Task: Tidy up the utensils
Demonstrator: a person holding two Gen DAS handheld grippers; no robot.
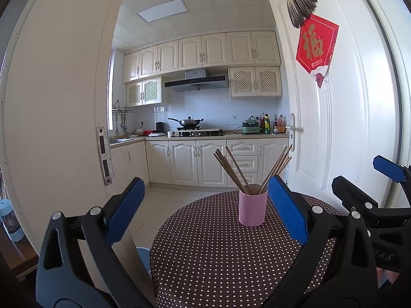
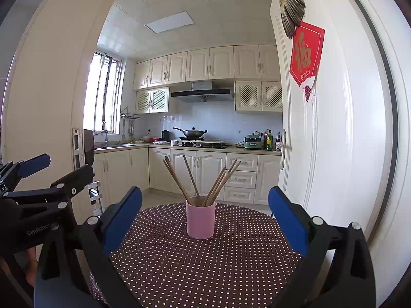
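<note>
A: Start with the tongs. How do they stand?

B: Both pairs are released, with nothing between the blue pads. The left tongs (image 1: 205, 215) hang short of the cup (image 1: 252, 208), which sits just inside their right pad in that view. The right tongs (image 2: 205, 218) face the cup almost squarely, also short of it and above the desk (image 2: 205, 261).

A: And the cup itself?

B: Pink, upright, on the spotted desk towards its far edge. It holds the chopsticks (image 1: 253, 166), a loose bundle splayed into a fan: some lean left of the cup, some right, one near the middle. I can't count them surely. Nothing else shows on the desk.

A: What could go wrong from here?

B: The cup looks light and tall for its base, and the sticks rise well above its rim. A pad coming in at rim height could catch a leaning stick and lever the cup over. I'd judge the risk greater for the left tongs, since their right pad is already close beside the cup.

A: Anything else?

B: The two pairs are near each other; the right tongs show at the left view's right edge. If both reach for the cup at once they could knock together. And closing on a splayed bundle may pinch only a few sticks, leaving the rest to slide out.
</note>
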